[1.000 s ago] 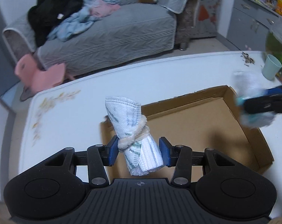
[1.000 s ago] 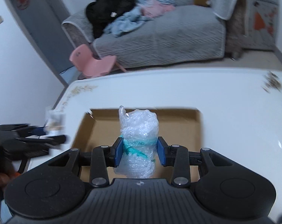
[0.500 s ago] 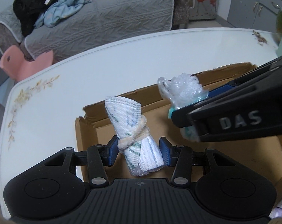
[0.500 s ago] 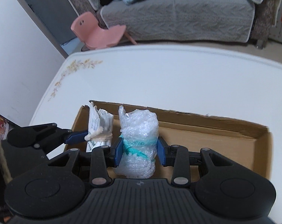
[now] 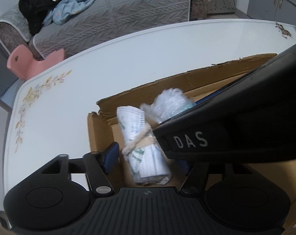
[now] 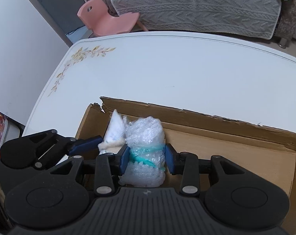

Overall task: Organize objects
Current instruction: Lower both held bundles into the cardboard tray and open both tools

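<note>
A shallow cardboard box (image 5: 187, 78) (image 6: 206, 121) lies on the white table (image 5: 128, 58) (image 6: 167, 68). In its left corner rests a paper roll (image 5: 146, 150) (image 6: 114, 129) tied with string. My left gripper (image 5: 148, 159) straddles it with its jaws opening, the blue pads (image 5: 110, 156) clear of the roll. Right beside it stands a bubble-wrap roll (image 6: 146, 152) (image 5: 171, 105) with a teal band. My right gripper (image 6: 147, 158) has its pads against that roll's sides, jaws starting to open. Its black body (image 5: 236, 127) hides my left gripper's right finger.
Past the far table edge stand a grey sofa (image 5: 108, 19) (image 6: 206, 5) piled with clothes (image 5: 50, 5) and a pink child's chair (image 5: 30, 64) (image 6: 108, 21). Dark crumbs (image 5: 282, 31) lie at the table's far right. The box floor (image 6: 236, 156) to the right is bare.
Both grippers came down into the box's left corner, the right one moving in from the right. The left jaws spread and let go of the paper roll.
</note>
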`<state>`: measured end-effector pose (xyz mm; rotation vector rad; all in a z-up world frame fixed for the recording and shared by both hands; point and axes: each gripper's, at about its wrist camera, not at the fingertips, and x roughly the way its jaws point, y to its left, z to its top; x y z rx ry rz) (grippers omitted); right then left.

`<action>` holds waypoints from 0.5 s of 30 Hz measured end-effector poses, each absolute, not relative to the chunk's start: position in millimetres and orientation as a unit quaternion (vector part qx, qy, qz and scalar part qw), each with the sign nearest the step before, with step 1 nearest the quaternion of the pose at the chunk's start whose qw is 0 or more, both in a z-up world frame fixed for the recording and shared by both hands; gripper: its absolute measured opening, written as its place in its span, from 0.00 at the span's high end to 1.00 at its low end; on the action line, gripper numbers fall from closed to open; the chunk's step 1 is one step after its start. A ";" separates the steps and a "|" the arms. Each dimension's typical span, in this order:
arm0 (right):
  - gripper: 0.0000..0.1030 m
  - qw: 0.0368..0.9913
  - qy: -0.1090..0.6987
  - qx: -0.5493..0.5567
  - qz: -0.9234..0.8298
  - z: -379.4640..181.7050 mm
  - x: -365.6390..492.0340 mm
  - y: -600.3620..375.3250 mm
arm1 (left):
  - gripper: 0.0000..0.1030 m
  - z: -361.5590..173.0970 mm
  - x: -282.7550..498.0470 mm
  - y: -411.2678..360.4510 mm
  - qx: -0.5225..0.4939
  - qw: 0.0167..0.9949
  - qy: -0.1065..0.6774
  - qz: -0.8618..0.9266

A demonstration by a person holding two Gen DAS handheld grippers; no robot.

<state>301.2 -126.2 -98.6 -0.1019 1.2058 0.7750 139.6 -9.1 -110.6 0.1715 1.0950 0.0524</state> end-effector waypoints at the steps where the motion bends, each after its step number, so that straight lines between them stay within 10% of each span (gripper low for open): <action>1: 0.64 0.752 0.554 -0.043 0.354 -98.6 301.2 -126.5 | 0.25 -110.2 138.7 -9.4 0.084 0.850 0.520 0.026; 15: 0.57 0.757 0.553 -0.011 0.347 -87.0 304.7 -142.2 | 0.05 -93.2 125.1 -20.8 0.100 0.856 0.507 0.025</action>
